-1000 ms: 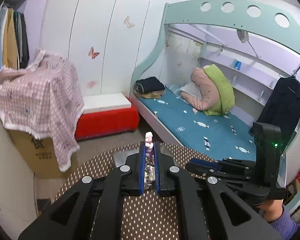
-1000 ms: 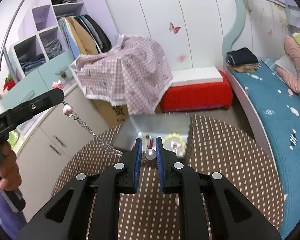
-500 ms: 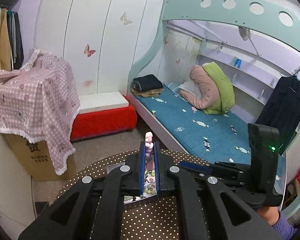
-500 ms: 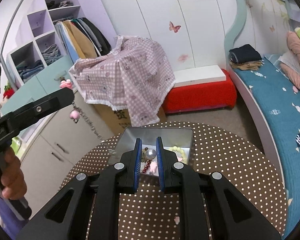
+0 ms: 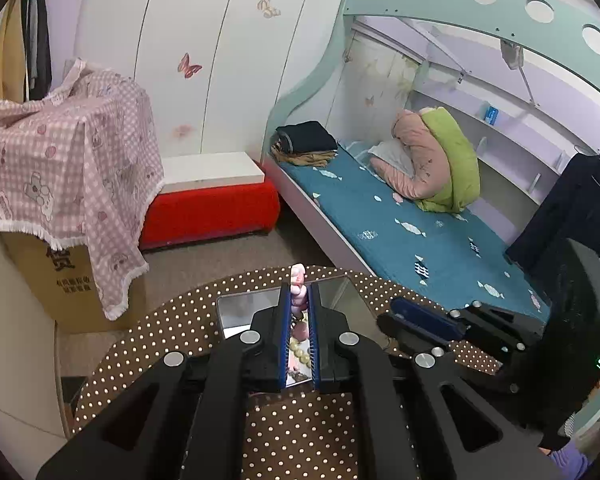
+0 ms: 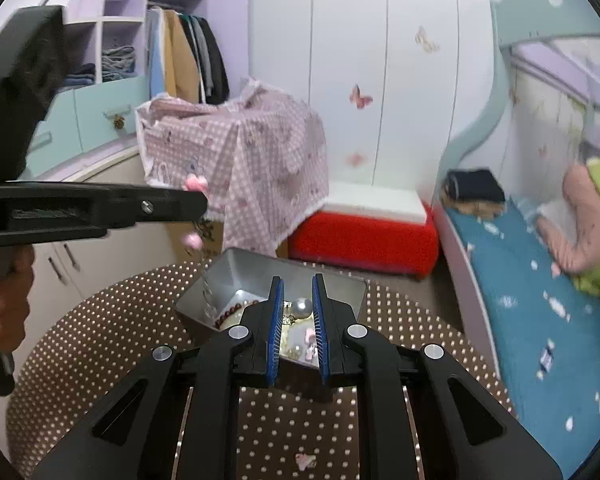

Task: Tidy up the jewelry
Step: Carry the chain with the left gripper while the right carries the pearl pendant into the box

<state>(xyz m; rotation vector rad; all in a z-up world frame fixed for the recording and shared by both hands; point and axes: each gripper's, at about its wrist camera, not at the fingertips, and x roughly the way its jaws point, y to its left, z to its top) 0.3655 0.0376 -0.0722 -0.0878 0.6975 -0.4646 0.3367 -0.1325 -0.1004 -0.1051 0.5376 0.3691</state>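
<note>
A chain necklace runs between both grippers above an open metal tin (image 6: 220,280) on the dotted round table (image 6: 100,344). My left gripper (image 5: 299,292) is shut on the necklace's pink charm (image 5: 299,276), which pokes out past the fingertips. In the right wrist view the left gripper (image 6: 200,204) comes in from the left, a pink bead (image 6: 192,240) dangles below it, and the chain (image 6: 208,292) drops into the tin. My right gripper (image 6: 298,292) is shut on the pearl end (image 6: 302,307), low over the tin. Beads and other jewelry lie inside.
A small pink piece (image 6: 305,460) lies on the table near my right gripper's base. Beyond the table stand a box under a pink checked cloth (image 5: 68,160), a red bench (image 5: 212,208) and a bed (image 5: 400,232). A hand (image 6: 0,312) holds the left gripper's handle.
Both grippers have come down and closer over the tin. The chain, taut between them before, now hangs slack into the tin. The right gripper has rolled.
</note>
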